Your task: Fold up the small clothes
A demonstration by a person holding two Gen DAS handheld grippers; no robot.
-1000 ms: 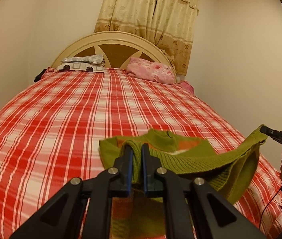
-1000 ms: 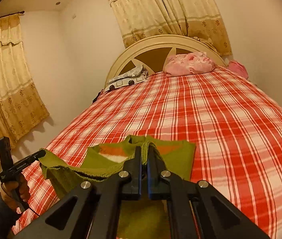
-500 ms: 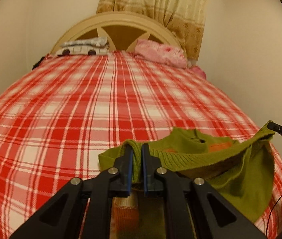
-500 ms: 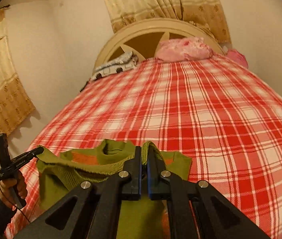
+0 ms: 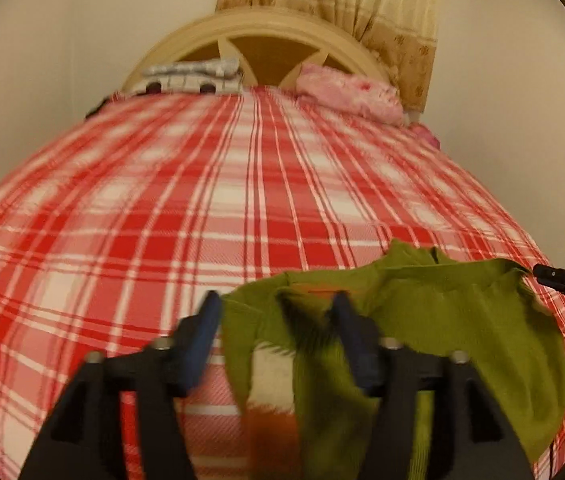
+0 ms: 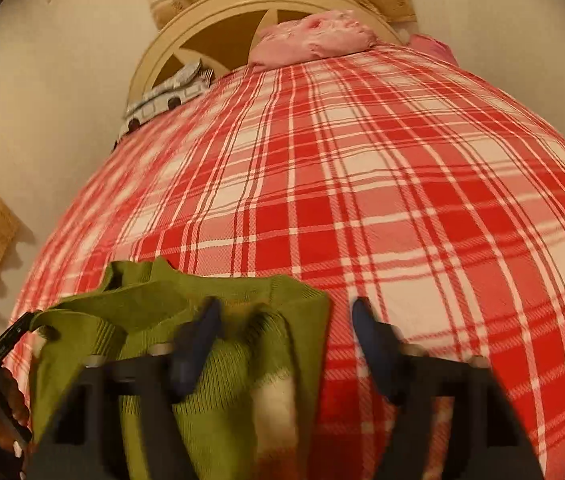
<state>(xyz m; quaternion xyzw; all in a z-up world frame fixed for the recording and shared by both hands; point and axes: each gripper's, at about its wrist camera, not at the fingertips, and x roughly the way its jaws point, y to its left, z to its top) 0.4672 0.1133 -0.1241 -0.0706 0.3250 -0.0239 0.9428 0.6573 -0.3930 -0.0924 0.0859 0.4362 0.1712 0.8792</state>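
Both pairs of jaws spread apart and gripping nothing: left gripper (image 5: 276,306) straddling the near folded edge of the olive-green knitted sweater with orange and white panels (image 5: 462,320), right gripper (image 6: 284,312) with its inner finger over the same garment (image 6: 186,308) and its outer finger over bare red-and-white plaid bedcover (image 6: 362,208). Sweater lying at the near end of the bed, doubled over itself; judged one fold laid down and just let go, further folding and smoothing likely left. Count: one sweater, two grippers, one pink pillow (image 5: 348,94), one grey-and-white patterned pillow (image 5: 190,76), one arched cream headboard (image 5: 258,26).
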